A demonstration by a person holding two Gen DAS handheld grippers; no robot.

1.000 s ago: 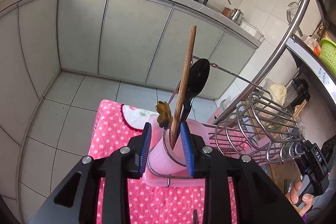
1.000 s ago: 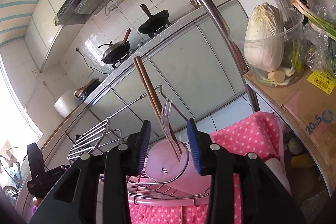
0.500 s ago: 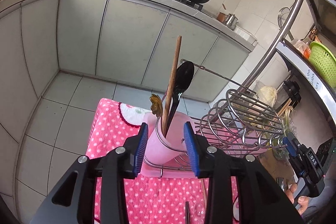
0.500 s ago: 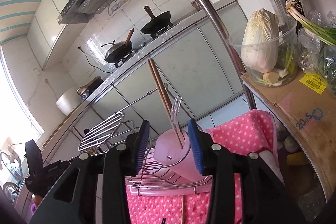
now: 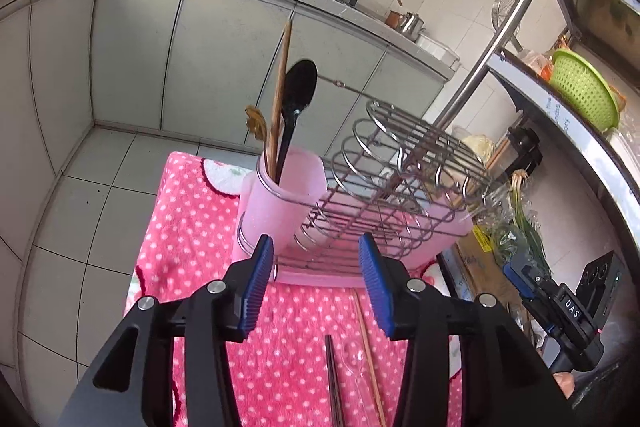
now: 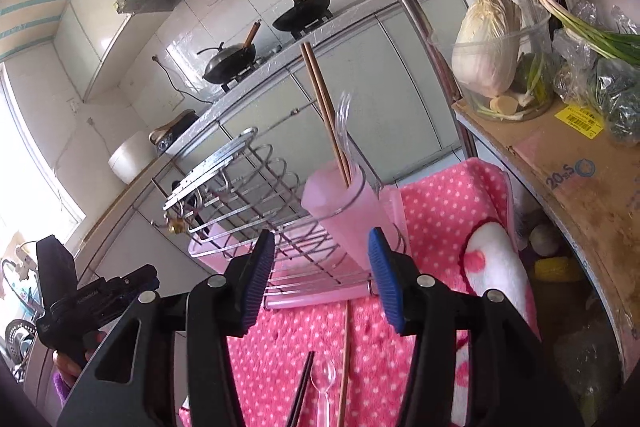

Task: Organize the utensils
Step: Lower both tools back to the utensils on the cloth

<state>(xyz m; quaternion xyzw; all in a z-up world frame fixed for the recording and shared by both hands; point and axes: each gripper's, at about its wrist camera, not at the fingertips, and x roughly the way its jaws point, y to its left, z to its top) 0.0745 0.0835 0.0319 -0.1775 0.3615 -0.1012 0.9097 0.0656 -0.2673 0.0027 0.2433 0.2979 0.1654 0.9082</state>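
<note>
Both claws stand spread with nothing between the pads, their jaws having just been opening: the left gripper (image 5: 316, 281) faces the pink cup (image 5: 280, 203) holding a black spoon (image 5: 298, 95) and wooden sticks, the right gripper (image 6: 322, 277) the other pink cup (image 6: 344, 211) with chopsticks (image 6: 324, 111). Each cup sits at one end of the wire rack (image 5: 400, 179). Loose utensils (image 6: 324, 391) lie near the front edge of the polka-dot cloth (image 5: 192, 219); I'd judge picking one up comes next, which calls for dropping down onto it.

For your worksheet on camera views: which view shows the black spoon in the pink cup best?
The left wrist view: the black spoon stands clear and whole above the pink cup. In the right wrist view, I cannot make it out behind the wire rack.
</note>
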